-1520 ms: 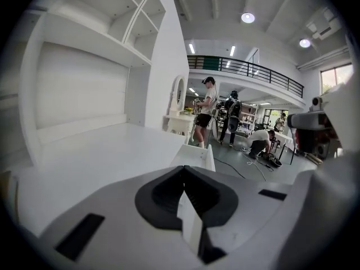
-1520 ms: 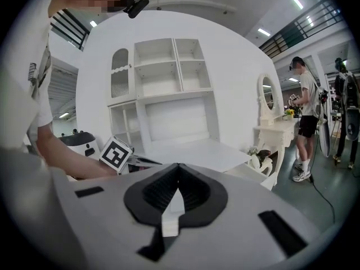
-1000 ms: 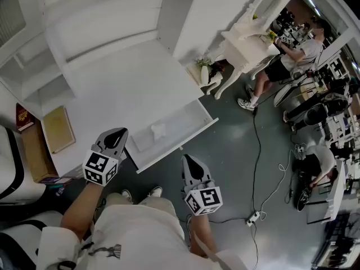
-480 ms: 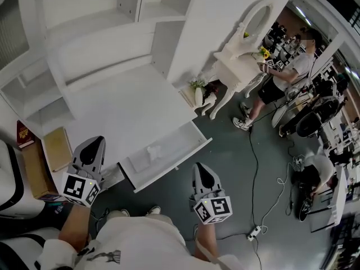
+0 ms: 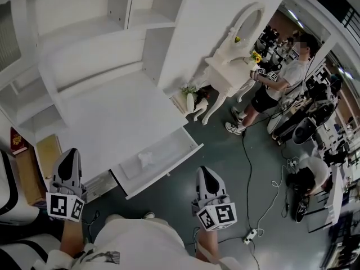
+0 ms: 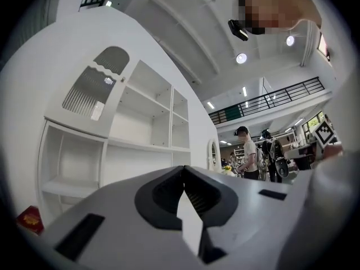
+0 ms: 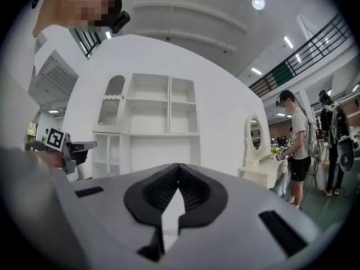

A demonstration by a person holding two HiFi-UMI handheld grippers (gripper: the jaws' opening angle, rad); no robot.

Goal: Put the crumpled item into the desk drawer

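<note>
Since the crumpled item [image 5: 146,158] lies in the open drawer [image 5: 174,161], nothing needs carrying.
My left hand-held gripper [image 5: 70,153] and right hand-held gripper [image 5: 203,172] hang clenched, empty, clear of the drawer; shutting it looks next.

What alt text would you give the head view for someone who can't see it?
A crumpled white item lies in the open drawer of a white desk, seen from above. The left tongs and right tongs, both shut and empty, hover in front of the person, touching nothing.

Desk [image 5: 107,117] smooth matt wht paint; crumpled item [image 5: 145,158] looks like paper.
</note>
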